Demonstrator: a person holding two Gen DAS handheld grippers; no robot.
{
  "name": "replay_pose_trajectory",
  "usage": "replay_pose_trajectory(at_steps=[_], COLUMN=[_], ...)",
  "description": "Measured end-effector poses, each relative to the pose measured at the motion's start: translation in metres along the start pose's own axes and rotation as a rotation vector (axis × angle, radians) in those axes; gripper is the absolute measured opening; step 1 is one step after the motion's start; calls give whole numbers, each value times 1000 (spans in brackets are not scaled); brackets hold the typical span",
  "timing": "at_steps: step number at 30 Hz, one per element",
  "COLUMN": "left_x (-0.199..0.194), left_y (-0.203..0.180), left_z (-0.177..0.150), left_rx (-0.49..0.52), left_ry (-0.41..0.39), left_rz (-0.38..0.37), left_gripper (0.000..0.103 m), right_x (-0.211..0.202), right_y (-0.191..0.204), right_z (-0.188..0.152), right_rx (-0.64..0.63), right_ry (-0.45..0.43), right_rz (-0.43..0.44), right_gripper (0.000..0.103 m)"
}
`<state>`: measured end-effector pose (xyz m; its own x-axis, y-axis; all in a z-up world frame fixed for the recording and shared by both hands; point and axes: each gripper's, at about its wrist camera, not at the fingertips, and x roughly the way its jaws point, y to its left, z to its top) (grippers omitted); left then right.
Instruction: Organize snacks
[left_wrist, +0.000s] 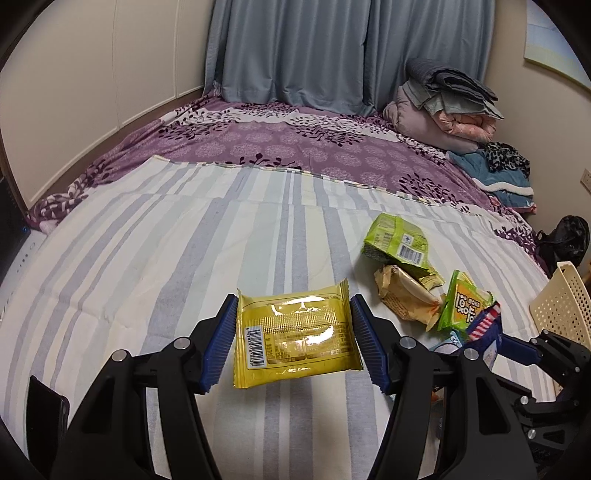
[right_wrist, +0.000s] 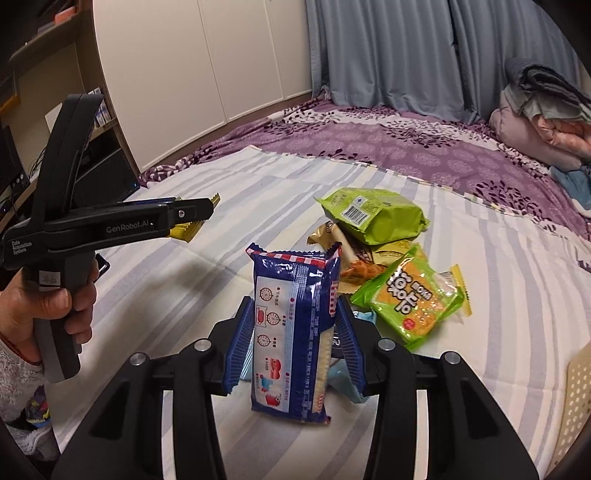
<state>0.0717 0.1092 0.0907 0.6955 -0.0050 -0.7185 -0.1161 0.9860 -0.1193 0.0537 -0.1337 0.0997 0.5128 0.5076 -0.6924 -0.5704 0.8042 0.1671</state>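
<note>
Snacks mid-sorting: left gripper (left_wrist: 293, 341) jaws clamp a flat yellow foil packet (left_wrist: 297, 338); right gripper (right_wrist: 295, 349) jaws clamp a blue cracker pack (right_wrist: 293, 332); pile of loose packets (right_wrist: 384, 258) remains on the striped bed (right_wrist: 184, 295).

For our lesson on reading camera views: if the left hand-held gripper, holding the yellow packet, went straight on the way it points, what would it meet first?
Probably the striped white and grey-blue bedsheet. The left hand-held gripper, shut on the yellow foil snack packet, points downward at bare sheet; the snack pile lies to its right. Depth is uncertain.
</note>
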Motion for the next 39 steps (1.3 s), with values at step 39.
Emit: replay_pose_trajectory(at_steps=[39], left_x=[-9], left_y=[-14], left_z=[-3], left_rx=[34], left_ry=[-12], left_rz=[-28], left_gripper=[63], right_x=[11], right_y=[9], right_z=[-49], right_rx=[87], right_ry=[75], right_rz=[-90], right_gripper=[44])
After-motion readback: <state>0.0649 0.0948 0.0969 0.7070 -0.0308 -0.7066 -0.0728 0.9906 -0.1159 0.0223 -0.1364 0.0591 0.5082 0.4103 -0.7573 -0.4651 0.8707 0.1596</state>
